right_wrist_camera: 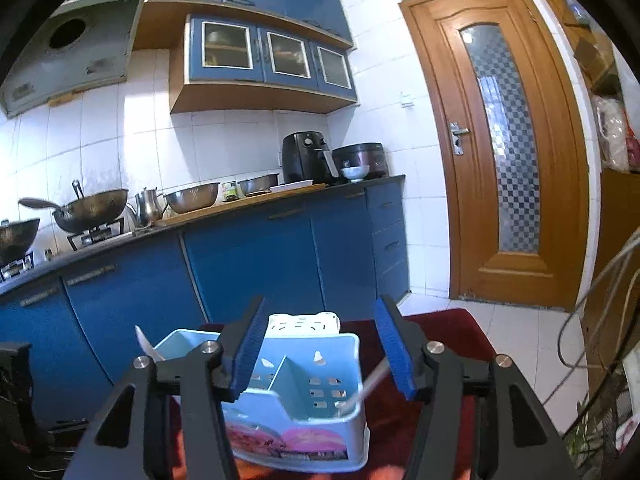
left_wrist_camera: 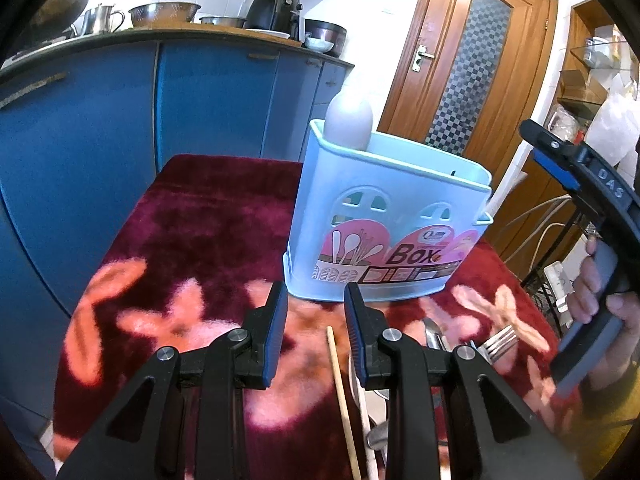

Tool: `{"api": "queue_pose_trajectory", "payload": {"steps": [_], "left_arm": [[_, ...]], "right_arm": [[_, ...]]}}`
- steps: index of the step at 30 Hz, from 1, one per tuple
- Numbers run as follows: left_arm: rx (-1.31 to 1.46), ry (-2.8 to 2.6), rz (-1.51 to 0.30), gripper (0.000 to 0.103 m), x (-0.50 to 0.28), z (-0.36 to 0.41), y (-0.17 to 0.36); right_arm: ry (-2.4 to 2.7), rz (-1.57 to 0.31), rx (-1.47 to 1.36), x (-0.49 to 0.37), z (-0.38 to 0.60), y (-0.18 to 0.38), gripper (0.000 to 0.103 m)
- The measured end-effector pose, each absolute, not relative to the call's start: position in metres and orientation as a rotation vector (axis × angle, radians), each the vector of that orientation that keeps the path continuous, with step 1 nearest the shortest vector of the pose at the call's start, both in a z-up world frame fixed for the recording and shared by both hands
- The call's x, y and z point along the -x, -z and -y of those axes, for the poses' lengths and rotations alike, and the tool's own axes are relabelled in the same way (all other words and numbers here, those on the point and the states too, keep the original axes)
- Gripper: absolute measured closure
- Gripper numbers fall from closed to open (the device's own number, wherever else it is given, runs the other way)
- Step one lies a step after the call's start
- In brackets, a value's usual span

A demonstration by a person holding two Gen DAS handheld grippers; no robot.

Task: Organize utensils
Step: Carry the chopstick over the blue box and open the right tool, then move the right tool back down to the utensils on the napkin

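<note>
From the left wrist, the left gripper (left_wrist_camera: 316, 320) hovers low over the red floral cloth (left_wrist_camera: 192, 240), its jaws parted and holding nothing. Just behind its fingertips stands the pale blue utensil box (left_wrist_camera: 384, 216), upright, with a grey spoon (left_wrist_camera: 349, 119) standing in its left compartment. Under and beside the gripper lie the loose pieces waiting to be sorted: a wooden chopstick (left_wrist_camera: 340, 392) between the jaws' line, a fork (left_wrist_camera: 498, 342) to the right and other metal cutlery partly hidden by the linkage (too covered to name). The low, open pose looks like a readying for the next pick. The right gripper (left_wrist_camera: 568, 160) shows at the frame's edge, raised above the box.

From the right wrist, the right gripper (right_wrist_camera: 320, 348) looks down into the utensil box (right_wrist_camera: 348, 432), jaws wide apart and empty. A white handle (right_wrist_camera: 370, 382) leans in the right compartment; the grey spoon (right_wrist_camera: 146, 346) stands at the left end, so this gripper probably hangs here after a drop.
</note>
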State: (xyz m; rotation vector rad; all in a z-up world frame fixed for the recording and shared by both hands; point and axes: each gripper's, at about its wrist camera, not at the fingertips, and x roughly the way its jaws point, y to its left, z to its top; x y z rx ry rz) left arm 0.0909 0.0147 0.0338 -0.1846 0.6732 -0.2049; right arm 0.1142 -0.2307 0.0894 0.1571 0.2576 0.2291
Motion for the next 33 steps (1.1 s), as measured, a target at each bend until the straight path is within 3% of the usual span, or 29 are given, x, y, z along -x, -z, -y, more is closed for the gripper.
{"api": "queue_pose_trajectory", "payload": {"steps": [11, 30, 33], "left_arm": [[0.159, 0.209, -0.67, 0.074, -0.065, -0.012, -0.048], [0.121, 0.208, -0.712, 0.074, -0.026, -0.014, -0.04], [0.119, 0.208, -0.717, 0.074, -0.022, -0.015, -0.037]], "right_arm": [[-0.234, -0.423, -0.227, -0.069, 0.247, -0.082, 0.044], [-0.252, -0.685, -0.225, -0.017, 0.228, -0.006, 0.044], [-0.266, -0.727, -0.213, -0.015, 0.222, 0.004, 0.052]]}}
